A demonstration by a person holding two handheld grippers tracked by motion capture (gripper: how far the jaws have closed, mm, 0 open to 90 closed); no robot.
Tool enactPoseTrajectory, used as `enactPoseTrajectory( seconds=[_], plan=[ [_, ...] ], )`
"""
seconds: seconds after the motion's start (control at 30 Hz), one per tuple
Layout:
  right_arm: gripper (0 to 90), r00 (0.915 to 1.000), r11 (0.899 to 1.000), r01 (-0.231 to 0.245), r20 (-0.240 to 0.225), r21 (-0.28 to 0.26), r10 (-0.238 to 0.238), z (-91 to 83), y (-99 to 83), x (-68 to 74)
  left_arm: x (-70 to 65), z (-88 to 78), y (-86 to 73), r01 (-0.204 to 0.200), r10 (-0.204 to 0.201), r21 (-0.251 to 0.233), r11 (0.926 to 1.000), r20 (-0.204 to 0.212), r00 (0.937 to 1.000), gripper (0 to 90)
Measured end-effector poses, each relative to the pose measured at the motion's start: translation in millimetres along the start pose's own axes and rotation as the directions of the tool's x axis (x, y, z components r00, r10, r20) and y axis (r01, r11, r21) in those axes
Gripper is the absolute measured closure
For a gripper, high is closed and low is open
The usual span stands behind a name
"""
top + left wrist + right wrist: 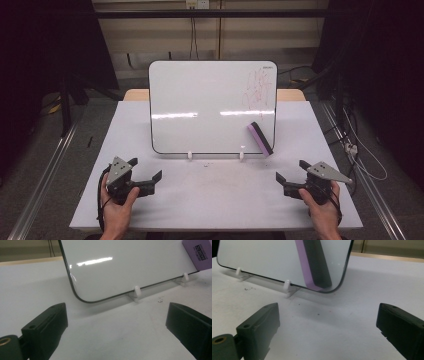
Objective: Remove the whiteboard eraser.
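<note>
A white whiteboard (pixel 200 105) stands tilted on two small white feet (pixel 190 155) at the middle of the table, with red scribbles (pixel 259 89) in its upper right corner. A purple and black eraser (pixel 261 138) clings to its lower right corner, also seen in the left gripper view (pixel 198 252) and the right gripper view (pixel 313 263). My left gripper (pixel 148 170) sits open near the table's front left, empty. My right gripper (pixel 291 170) sits open at the front right, empty, its jaws wide apart.
The white table (pixel 215 195) has bare room between the grippers and the board. A wooden strip (pixel 290 94) shows behind the board. Cables (pixel 360 150) and metal rails (pixel 45 170) run along the floor at both sides.
</note>
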State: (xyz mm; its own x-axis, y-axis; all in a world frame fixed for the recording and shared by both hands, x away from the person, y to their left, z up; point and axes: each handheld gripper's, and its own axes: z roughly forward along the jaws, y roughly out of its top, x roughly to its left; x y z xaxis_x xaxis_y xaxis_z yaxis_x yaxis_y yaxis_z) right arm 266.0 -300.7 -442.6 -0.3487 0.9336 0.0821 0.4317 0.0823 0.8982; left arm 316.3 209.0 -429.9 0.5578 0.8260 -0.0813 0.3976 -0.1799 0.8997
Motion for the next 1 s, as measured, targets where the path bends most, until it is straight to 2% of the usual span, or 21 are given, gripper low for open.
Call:
enactPoseTrajectory(
  seconds=[0.33, 0.57, 0.7, 0.8, 1.0],
  plan=[
    [4.1, 1.0000, 1.000, 0.003, 0.004, -0.001, -0.003, 2.5, 0.9, -0.2, -1.6, 2.1, -0.1, -0.005, 0.005, 0.002, 1.0000, 0.001, 1.0000, 3.7],
    [4.1, 1.0000, 1.000, 0.006, 0.002, 0.007, -0.006, 6.0, 3.8, 2.1, -0.8, 4.0, -0.6, -0.028, 0.028, 0.013, 0.9995, 0.004, 0.9996, 3.7],
    [4.2, 1.0000, 1.000, 0.008, -0.005, 0.018, -0.008, 7.7, 4.6, 3.7, 0.6, 3.1, -1.0, -0.015, 0.014, 0.013, 0.9998, 0.006, 0.9999, 3.7],
    [4.8, 0.9998, 1.000, 0.022, -0.005, 0.015, -0.022, 6.6, 6.4, 3.8, 0.0, 1.1, -1.1, -0.023, 0.023, 0.016, 0.9996, 0.005, 0.9997, 3.7],
    [6.6, 0.9987, 0.999, 0.051, 0.000, 0.011, -0.051, 10.0, 16.7, 6.8, -1.6, -1.7, -0.9, -0.012, 0.012, 0.006, 0.9999, 0.004, 0.9999, 3.7]
  ],
)
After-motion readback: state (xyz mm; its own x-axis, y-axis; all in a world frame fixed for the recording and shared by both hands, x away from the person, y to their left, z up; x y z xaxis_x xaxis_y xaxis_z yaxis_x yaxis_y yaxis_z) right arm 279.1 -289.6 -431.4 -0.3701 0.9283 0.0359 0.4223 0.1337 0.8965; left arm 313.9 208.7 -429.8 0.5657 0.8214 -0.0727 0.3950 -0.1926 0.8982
